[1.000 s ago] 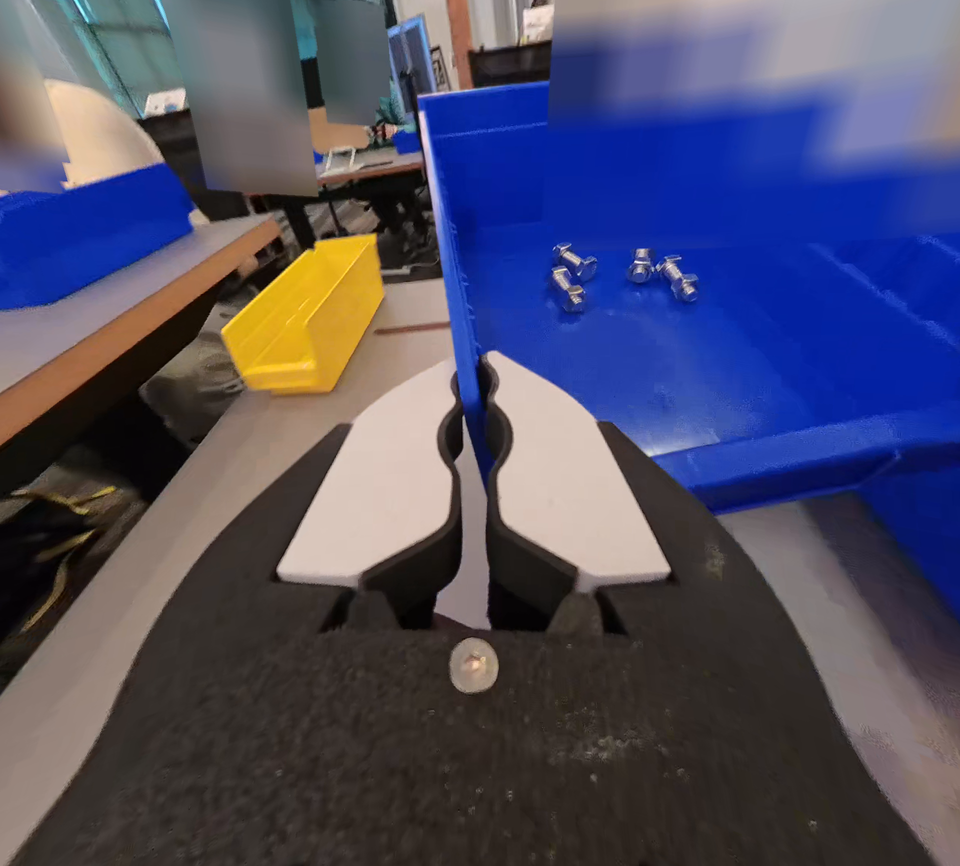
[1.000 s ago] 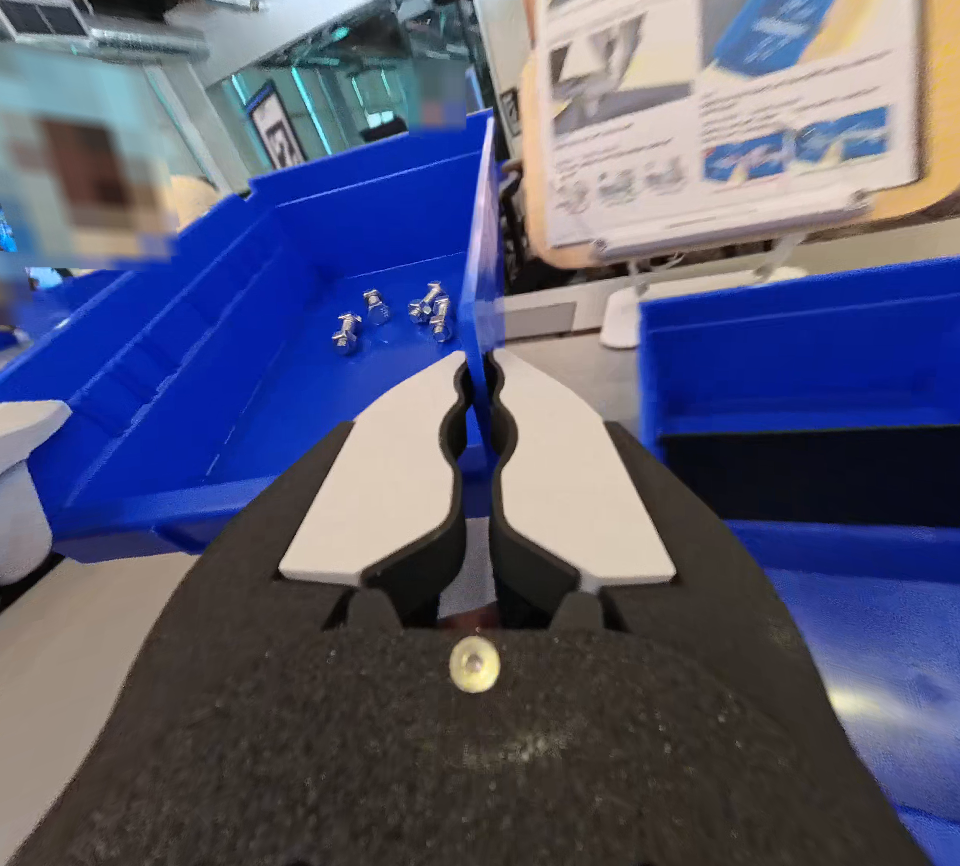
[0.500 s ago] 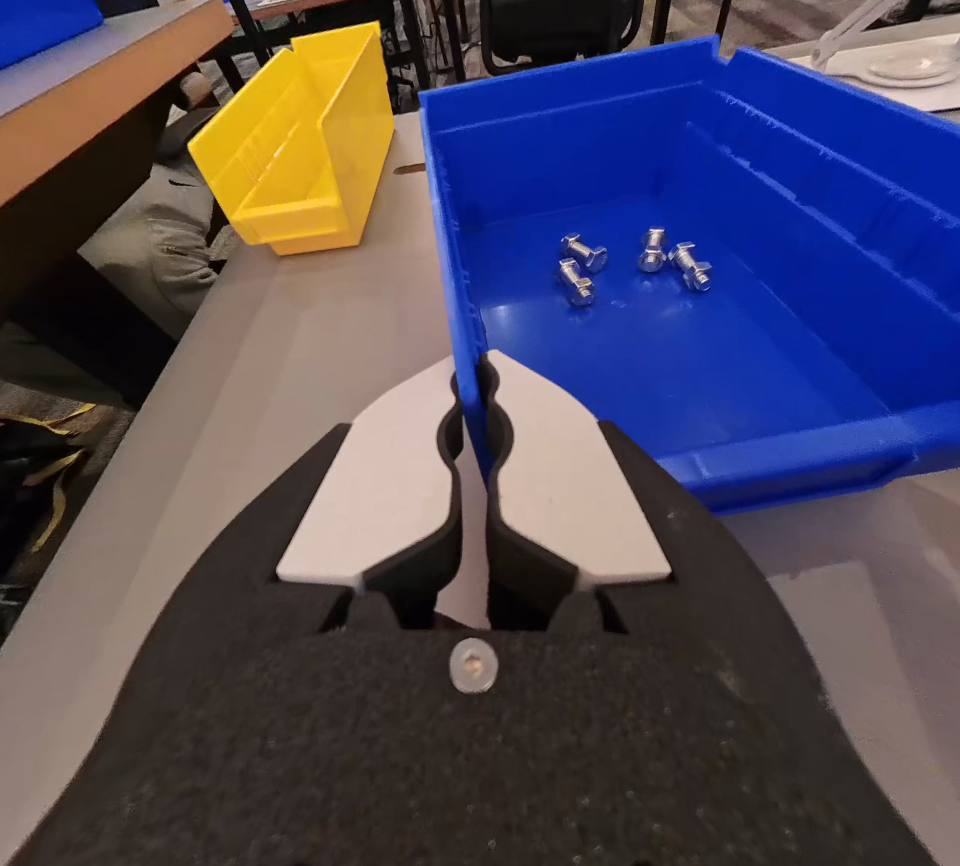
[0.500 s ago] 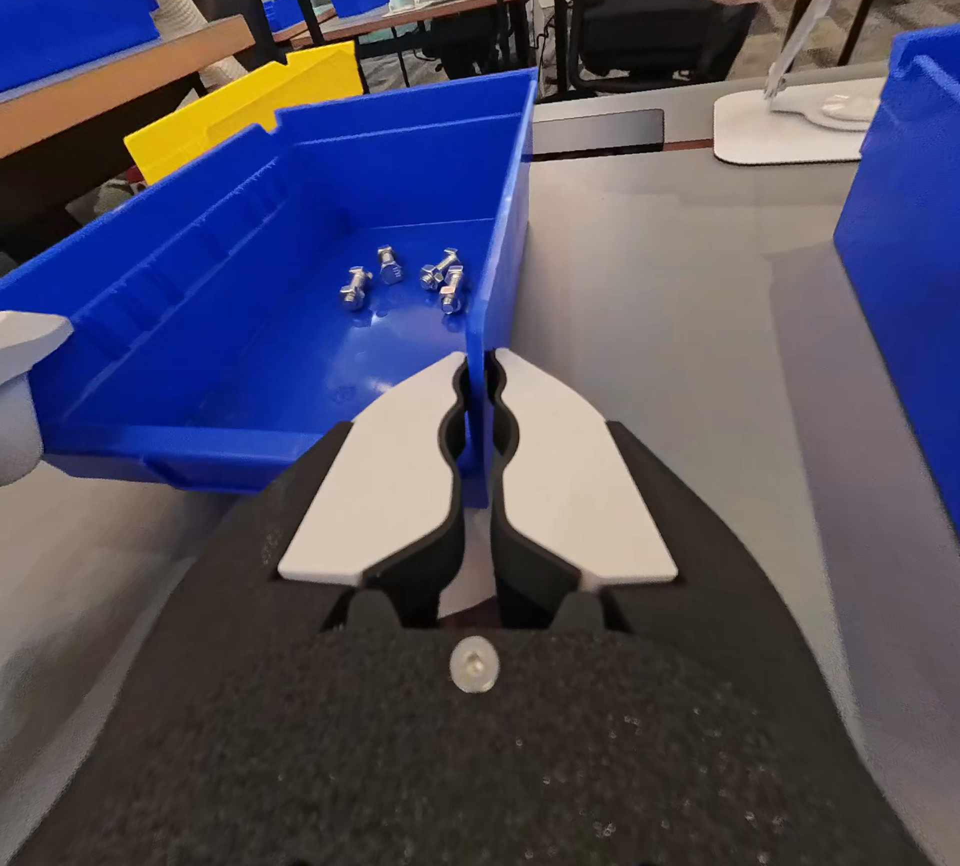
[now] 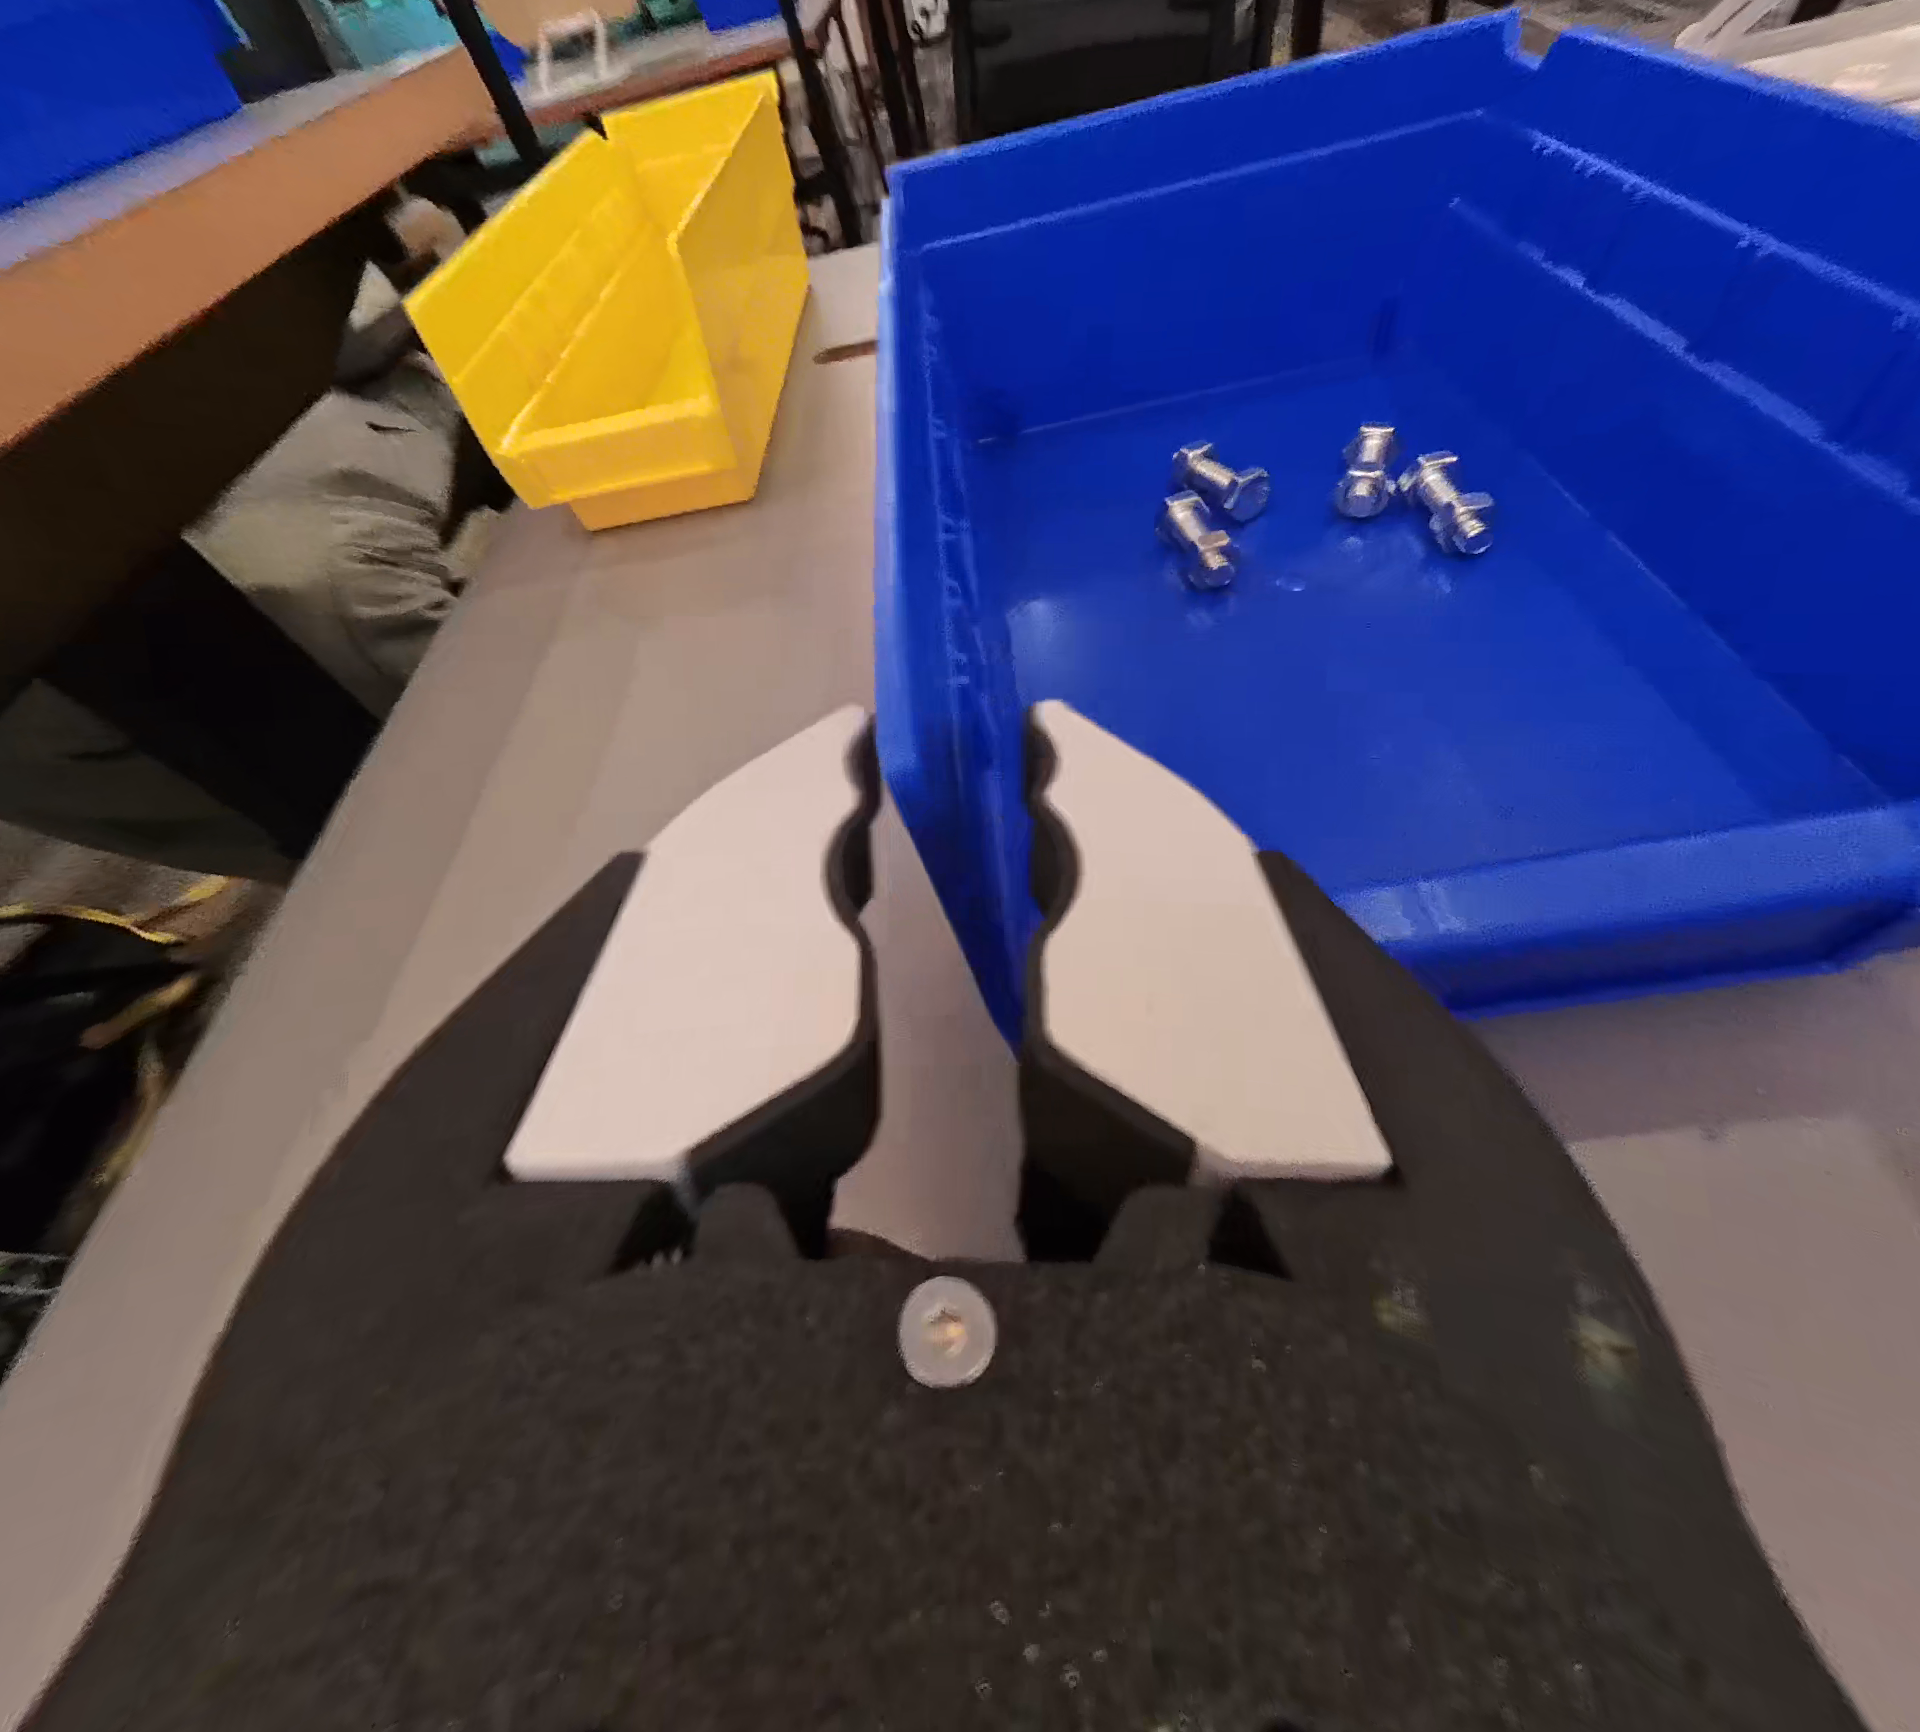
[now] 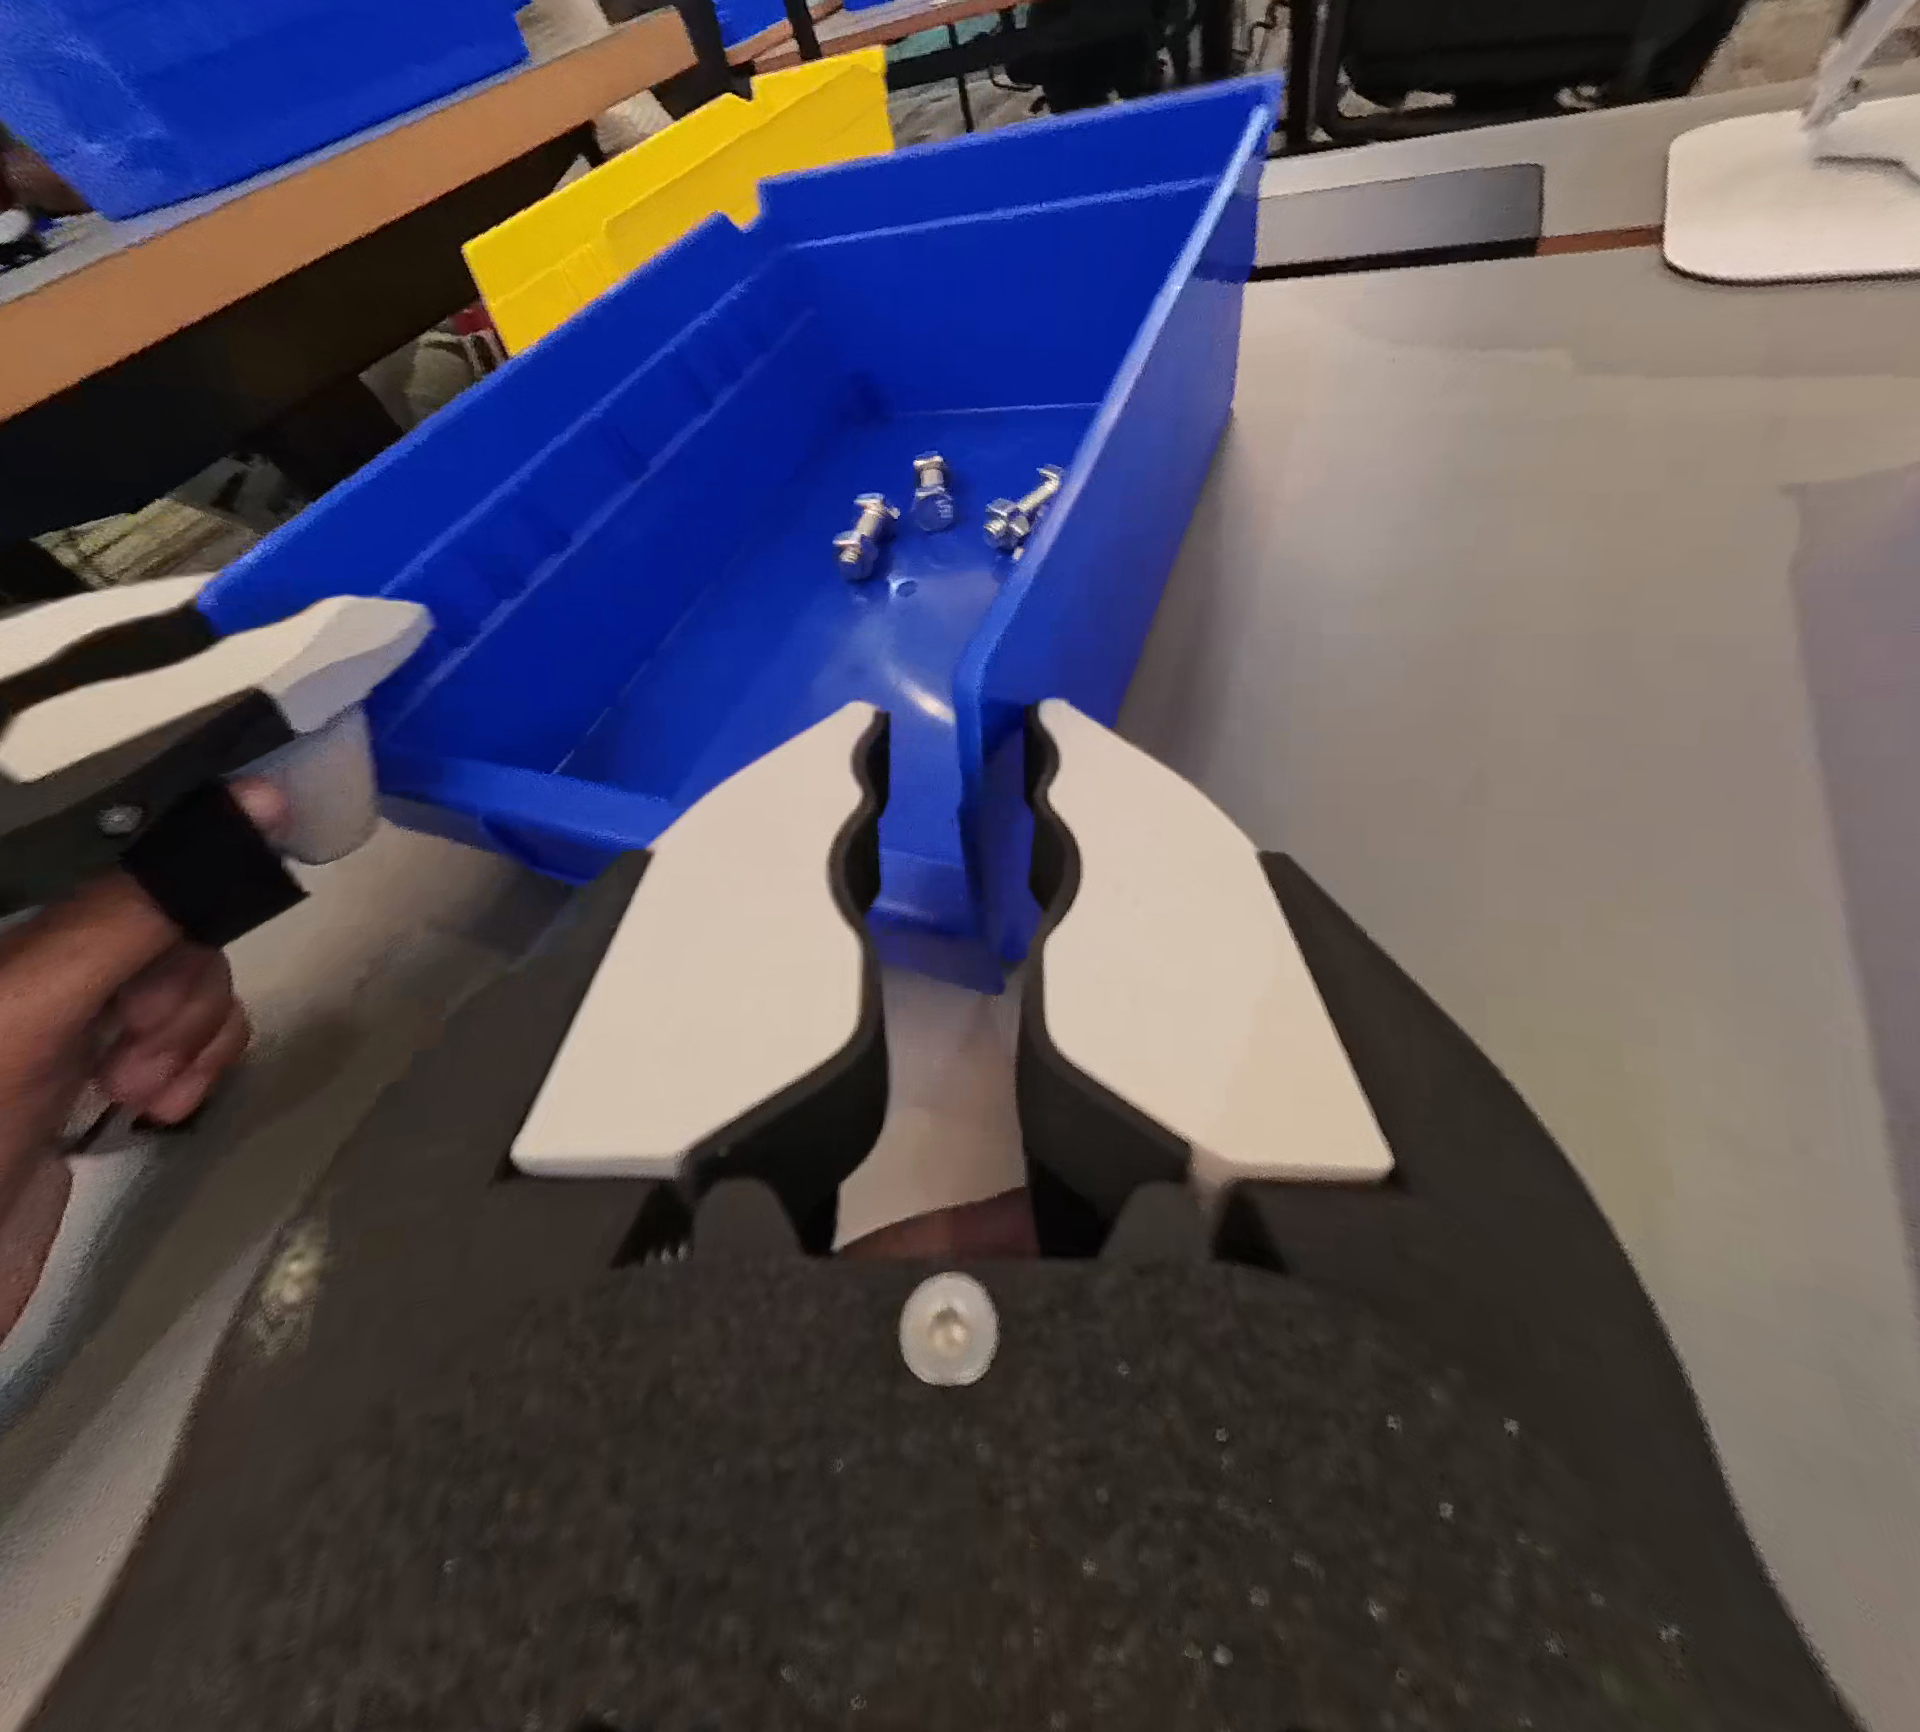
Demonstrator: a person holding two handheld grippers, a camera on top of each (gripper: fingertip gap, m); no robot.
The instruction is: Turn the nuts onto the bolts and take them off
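A big blue bin [image 5: 1455, 913] sits on a gray table [image 5: 644, 643], and everything here is told from that bin. The left gripper [image 5: 951, 732] is at the bin's near left corner, with one finger outside the side wall and one finger inside. Its jaws are apart with gaps on both sides of the wall, so they are let go and not squeezing. The right gripper [image 6: 956, 716] is at the bin's near right corner, one finger on each side of that wall too. Its jaws are also spread and loose. Four shiny bolts [image 5: 1320, 503] with nuts on them lie on the bin's floor toward the far end, in two close pairs. In the right wrist view only three bolts [image 6: 935, 508] show clearly, close to the right wall. A yellow bin [image 5: 634, 332] stands just beyond the blue bin's far left corner.
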